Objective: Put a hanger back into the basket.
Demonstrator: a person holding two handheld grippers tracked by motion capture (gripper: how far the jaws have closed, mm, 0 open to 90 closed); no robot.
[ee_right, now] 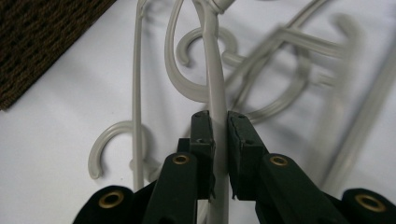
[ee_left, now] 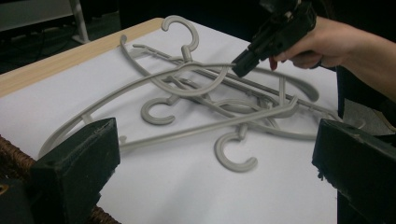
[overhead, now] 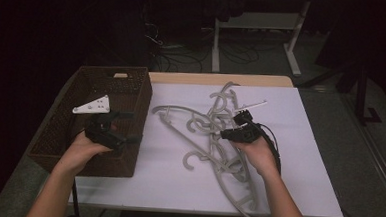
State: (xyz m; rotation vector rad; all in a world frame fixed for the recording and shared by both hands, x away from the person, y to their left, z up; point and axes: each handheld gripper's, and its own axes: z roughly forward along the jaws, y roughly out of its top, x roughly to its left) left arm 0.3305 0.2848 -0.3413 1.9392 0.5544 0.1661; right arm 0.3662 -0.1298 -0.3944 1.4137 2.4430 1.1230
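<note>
Clamped in the right gripper (ee_right: 219,123): one grey hanger (ee_right: 215,79) from the tangled pile mid-table, beside the wicker basket (overhead: 131,93); above the basket, left gripper (overhead: 122,127), jaws apart, empty.

hangers (overhead: 214,134): about 5, tangled | basket (overhead: 128,150): 1 | claws: 2

No readable text or label anywhere, as far as the dim views allow.

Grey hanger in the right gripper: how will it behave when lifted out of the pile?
Probably stiff and light: the hanger is thin moulded plastic. Its arm looks smooth and narrow between the right gripper pads, so it may swivel. Likely to snag: hooks of the other hangers interlock with it.
</note>
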